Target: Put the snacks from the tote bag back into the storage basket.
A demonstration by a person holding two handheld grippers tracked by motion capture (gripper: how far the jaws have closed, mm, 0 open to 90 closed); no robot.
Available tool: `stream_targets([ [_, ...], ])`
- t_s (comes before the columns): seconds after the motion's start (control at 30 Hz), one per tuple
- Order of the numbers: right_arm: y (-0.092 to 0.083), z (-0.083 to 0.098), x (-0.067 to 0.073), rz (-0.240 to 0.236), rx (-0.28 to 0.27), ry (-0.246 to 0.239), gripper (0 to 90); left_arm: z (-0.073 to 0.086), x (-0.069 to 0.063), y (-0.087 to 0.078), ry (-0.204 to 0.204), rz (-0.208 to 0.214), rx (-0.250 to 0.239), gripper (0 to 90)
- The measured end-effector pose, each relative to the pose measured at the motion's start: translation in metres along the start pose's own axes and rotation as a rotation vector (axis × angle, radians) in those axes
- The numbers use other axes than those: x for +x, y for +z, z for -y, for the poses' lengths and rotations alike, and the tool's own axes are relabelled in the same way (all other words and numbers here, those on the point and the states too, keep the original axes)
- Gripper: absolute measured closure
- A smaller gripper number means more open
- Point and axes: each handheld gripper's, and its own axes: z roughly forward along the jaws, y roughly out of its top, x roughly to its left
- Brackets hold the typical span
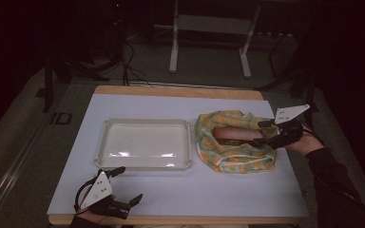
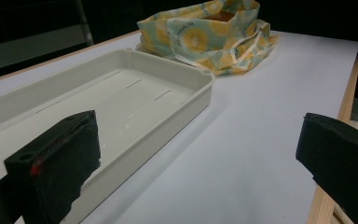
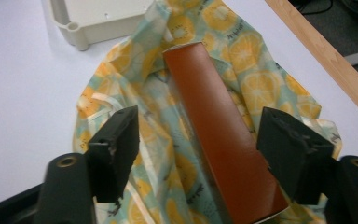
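Note:
A yellow and green citrus-print cloth bag (image 1: 233, 159) lies open on the right of the white table top. A long orange-brown box (image 1: 235, 134) rests inside it. My right gripper (image 1: 259, 134) reaches in from the right at the bag's mouth. In the right gripper view its jaws (image 3: 203, 140) straddle the near end of the box (image 3: 219, 126). The right jaw is close to the box's edge and the left jaw stands apart over the cloth (image 3: 256, 79). My left gripper (image 1: 129, 184) rests open at the front left, holding nothing (image 2: 200, 158).
A shallow cream tray (image 1: 142, 121) sits mid-table, left of the bag; its near wall (image 2: 168, 126) lies just ahead of my left gripper. The bag (image 2: 200, 32) is beyond it. The wooden table edge (image 3: 321, 51) runs close behind the bag.

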Motion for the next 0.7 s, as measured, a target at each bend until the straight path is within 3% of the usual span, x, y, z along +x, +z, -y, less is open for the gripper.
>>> stream_targets([
  [0.27,0.011,0.001,-0.016,0.017,0.059,-0.034,39.6,0.000,0.001,0.000,0.003,0.003,-0.003,0.0],
  [0.43,0.028,0.005,-0.024,0.007,0.119,-0.039,39.2,-0.001,0.000,-0.001,0.006,0.001,-0.007,0.0],
  [0.7,0.046,0.011,-0.035,0.004,0.168,-0.047,34.3,-0.001,0.002,-0.002,0.004,-0.008,-0.009,0.0],
])
